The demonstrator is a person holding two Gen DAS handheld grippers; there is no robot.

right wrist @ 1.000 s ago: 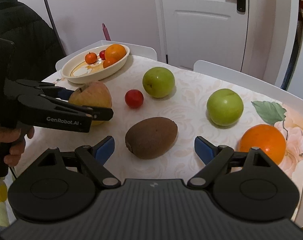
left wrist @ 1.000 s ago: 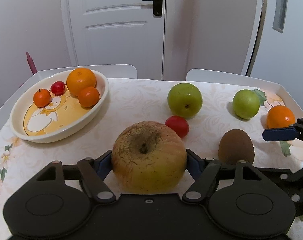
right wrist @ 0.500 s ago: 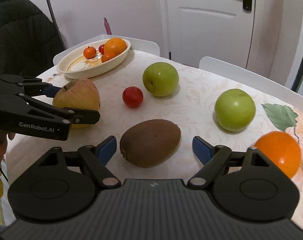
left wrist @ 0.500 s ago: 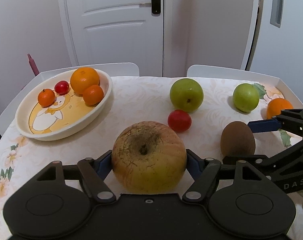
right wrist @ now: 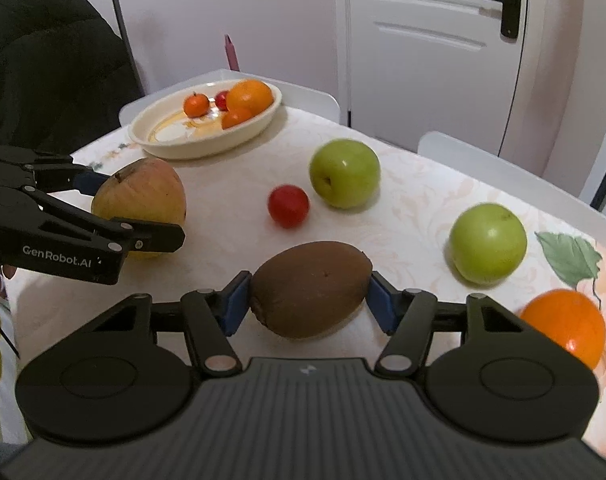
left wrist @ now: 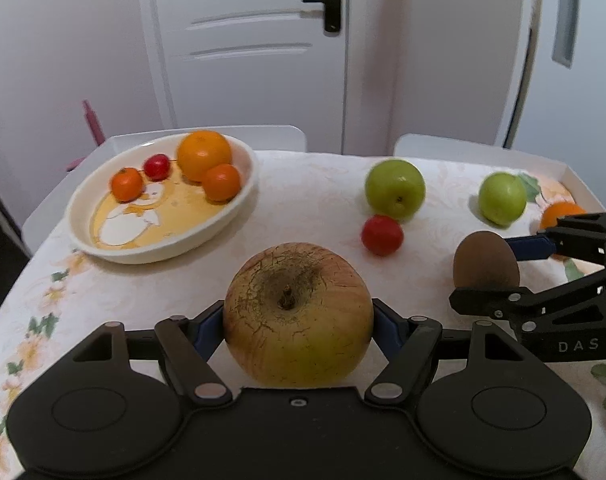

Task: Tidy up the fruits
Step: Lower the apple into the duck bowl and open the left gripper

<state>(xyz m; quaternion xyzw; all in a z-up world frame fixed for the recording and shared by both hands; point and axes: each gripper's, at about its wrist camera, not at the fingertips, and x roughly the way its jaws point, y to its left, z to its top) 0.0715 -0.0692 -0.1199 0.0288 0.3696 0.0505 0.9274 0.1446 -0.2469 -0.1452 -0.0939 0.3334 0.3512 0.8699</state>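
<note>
Closing in since before, right gripper (right wrist: 309, 296) now squeezes the kiwi (right wrist: 311, 288). Left gripper (left wrist: 299, 326) grips the big apple (left wrist: 299, 314). Only the right view shows the dark coat (right wrist: 43, 60) at ten o'clock.

The left gripper (left wrist: 299, 326) is seen at the lower centre of its view, its blue pads (left wrist: 207, 328) pressed against an apple (left wrist: 298, 312). The right gripper (right wrist: 309, 294) is seen at the lower centre of its own view; its jaws have just been closing, and a kiwi (right wrist: 311, 288) is clamped between them.
</note>
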